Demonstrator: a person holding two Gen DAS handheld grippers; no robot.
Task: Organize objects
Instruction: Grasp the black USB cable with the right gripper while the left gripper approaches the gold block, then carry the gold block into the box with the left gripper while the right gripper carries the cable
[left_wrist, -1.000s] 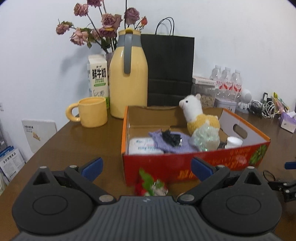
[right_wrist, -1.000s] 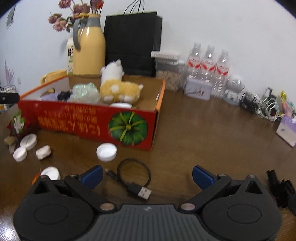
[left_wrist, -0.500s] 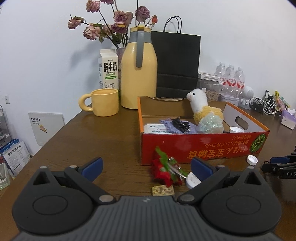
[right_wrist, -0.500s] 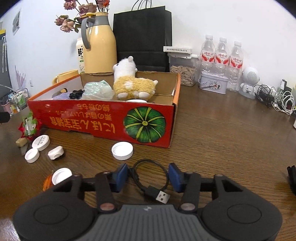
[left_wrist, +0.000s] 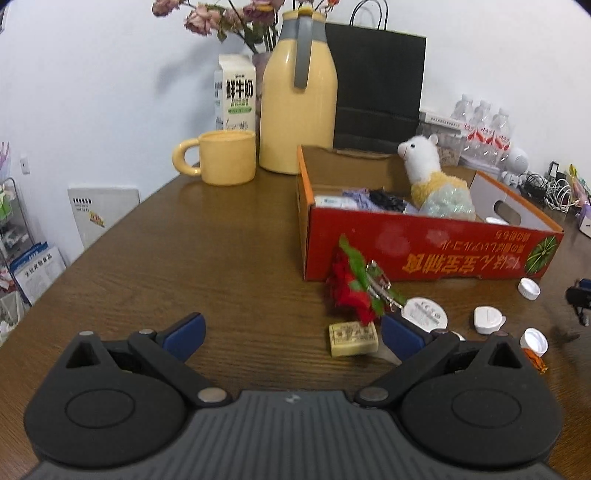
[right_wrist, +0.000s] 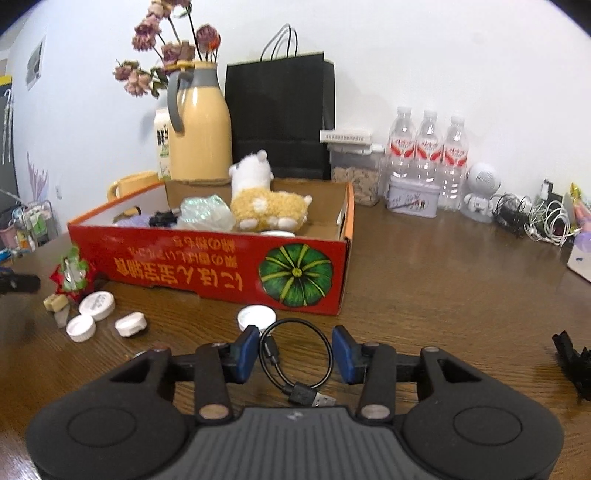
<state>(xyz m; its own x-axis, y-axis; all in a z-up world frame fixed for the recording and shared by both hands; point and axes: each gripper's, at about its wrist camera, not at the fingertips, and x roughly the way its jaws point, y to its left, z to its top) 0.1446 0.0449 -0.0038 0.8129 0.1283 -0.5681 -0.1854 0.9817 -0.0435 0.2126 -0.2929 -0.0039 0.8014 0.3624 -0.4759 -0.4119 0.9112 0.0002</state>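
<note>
Our right claw (right_wrist: 294, 349) pinches the looped USB cable (right_wrist: 295, 360) (both pads touch it) on the counter (right_wrist: 443, 295), bound, we judge, for the red box (right_wrist: 221, 266); our left claw (left_wrist: 291, 332) is spread.

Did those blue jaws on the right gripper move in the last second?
Yes. The right gripper pads, wide apart before, have come inward beside the black cable loop, which lies where it did before the red box.
</note>
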